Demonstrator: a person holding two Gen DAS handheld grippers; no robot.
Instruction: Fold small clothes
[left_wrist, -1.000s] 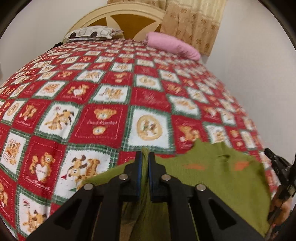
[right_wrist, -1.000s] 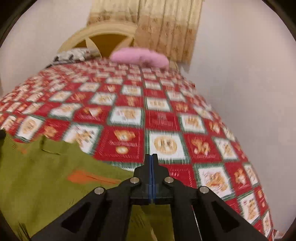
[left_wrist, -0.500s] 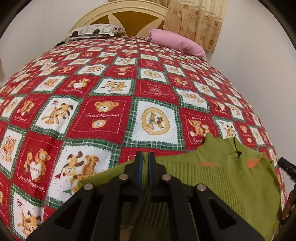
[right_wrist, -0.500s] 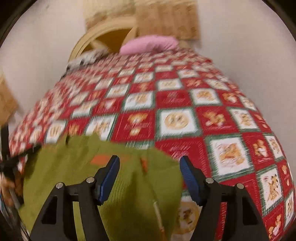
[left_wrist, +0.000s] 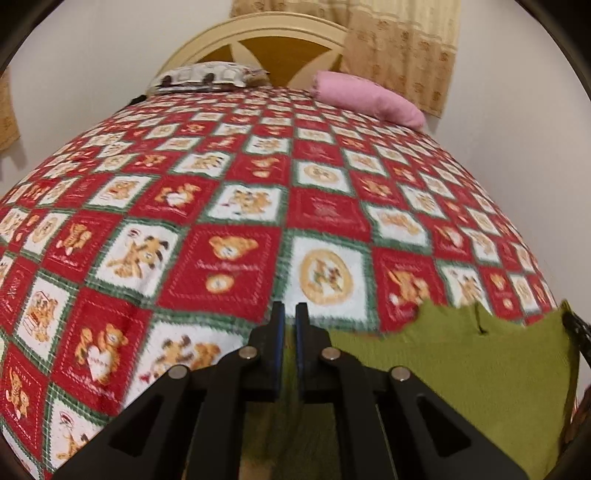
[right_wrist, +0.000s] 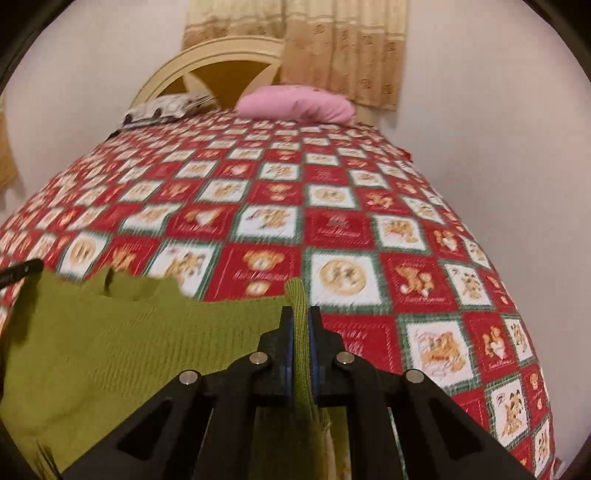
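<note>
Left wrist view: my left hand-held gripper (left_wrist: 290, 328) is nearly closed, its grip unclear; green sweater (left_wrist: 461, 373) is hanging at 4 o'clock over the bed (left_wrist: 229, 206).

Right wrist view: my right hand-held gripper (right_wrist: 300, 332) is pinching the sweater's edge. Folding is seemingly just beginning.

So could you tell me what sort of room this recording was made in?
Most likely a bedroom: a bed under a red teddy-bear quilt, a pink pillow against the arched headboard, and a curtain behind.
</note>
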